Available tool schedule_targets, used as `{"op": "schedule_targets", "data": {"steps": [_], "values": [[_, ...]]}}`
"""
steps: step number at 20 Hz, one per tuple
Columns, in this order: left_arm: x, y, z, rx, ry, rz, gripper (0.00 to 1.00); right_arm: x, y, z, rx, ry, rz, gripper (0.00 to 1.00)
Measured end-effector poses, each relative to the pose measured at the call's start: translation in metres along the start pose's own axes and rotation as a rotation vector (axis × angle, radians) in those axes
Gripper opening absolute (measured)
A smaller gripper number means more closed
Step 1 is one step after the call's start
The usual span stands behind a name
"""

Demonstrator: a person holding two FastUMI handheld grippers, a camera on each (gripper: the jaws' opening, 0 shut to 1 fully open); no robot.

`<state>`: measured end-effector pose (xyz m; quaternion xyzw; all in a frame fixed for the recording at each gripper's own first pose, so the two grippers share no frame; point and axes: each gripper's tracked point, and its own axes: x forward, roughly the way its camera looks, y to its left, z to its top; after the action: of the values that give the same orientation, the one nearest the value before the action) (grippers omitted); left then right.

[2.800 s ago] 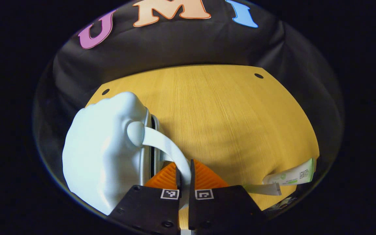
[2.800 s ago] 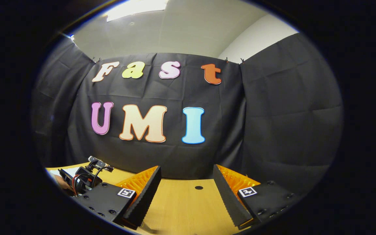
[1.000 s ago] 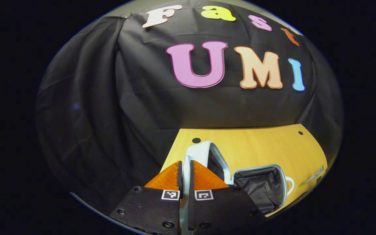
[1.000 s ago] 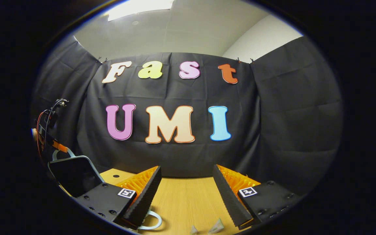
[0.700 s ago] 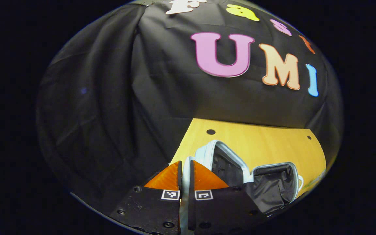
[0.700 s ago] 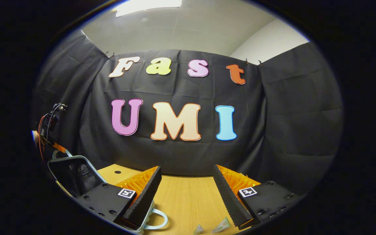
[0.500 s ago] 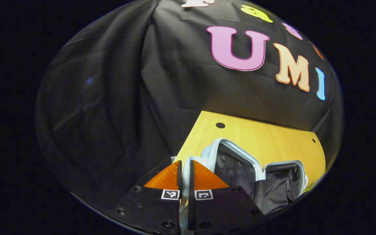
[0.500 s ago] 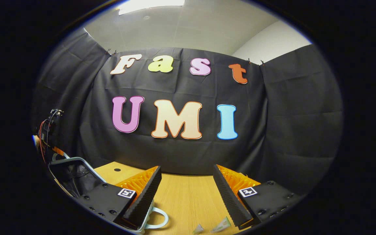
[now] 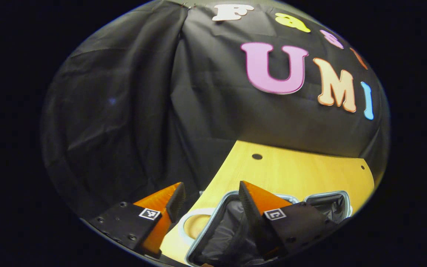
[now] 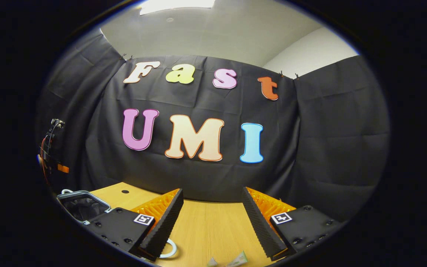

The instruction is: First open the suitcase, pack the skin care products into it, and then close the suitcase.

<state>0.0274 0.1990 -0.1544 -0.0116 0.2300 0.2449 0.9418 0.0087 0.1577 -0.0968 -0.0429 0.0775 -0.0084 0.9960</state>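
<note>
Above suitcase, left gripper (now open)

The right gripper sits at six o'clock with its two fingers spread wide and nothing between them, over a yellow wood-grain table. At about eight o'clock, the open pale blue suitcase with dark fabric lining lies on the table; one of its pale looped handles pokes out beside the inner finger. At nine o'clock, the other gripper with wires hangs above the suitcase. At six o'clock, near the bottom edge, lie the crimped ends of pale skin care tubes.
</note>
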Motion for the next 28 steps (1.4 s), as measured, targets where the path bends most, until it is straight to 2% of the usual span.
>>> {"op": "schedule_targets", "data": {"steps": [1, 4, 7, 13, 19, 24, 28], "values": [[-0.008, -0.009, 0.008, -0.005, -0.044, -0.005, 0.9, 0.001, -0.005, 0.001, 0.006, -0.001, -0.003, 0.98], [-0.038, -0.057, 0.03, -0.022, -0.136, -0.049, 0.89, 0.003, -0.021, 0.006, 0.014, -0.014, -0.001, 0.98], [-0.061, -0.117, 0.039, -0.029, -0.174, -0.119, 0.95, 0.005, -0.039, 0.016, 0.027, -0.048, 0.018, 0.98], [-0.116, -0.253, 0.045, 0.044, -0.223, -0.273, 0.94, 0.016, -0.089, 0.01, 0.049, -0.05, 0.05, 0.98], [-0.158, -0.358, 0.022, 0.062, -0.19, -0.376, 0.95, 0.024, -0.142, 0.004, 0.063, -0.05, 0.068, 0.98], [-0.182, -0.415, -0.011, 0.08, -0.144, -0.423, 0.96, 0.03, -0.181, -0.009, 0.098, -0.042, 0.055, 0.98], [-0.199, -0.461, -0.055, 0.099, -0.078, -0.467, 0.95, 0.027, -0.202, -0.02, 0.093, -0.026, 0.079, 0.98]]}}
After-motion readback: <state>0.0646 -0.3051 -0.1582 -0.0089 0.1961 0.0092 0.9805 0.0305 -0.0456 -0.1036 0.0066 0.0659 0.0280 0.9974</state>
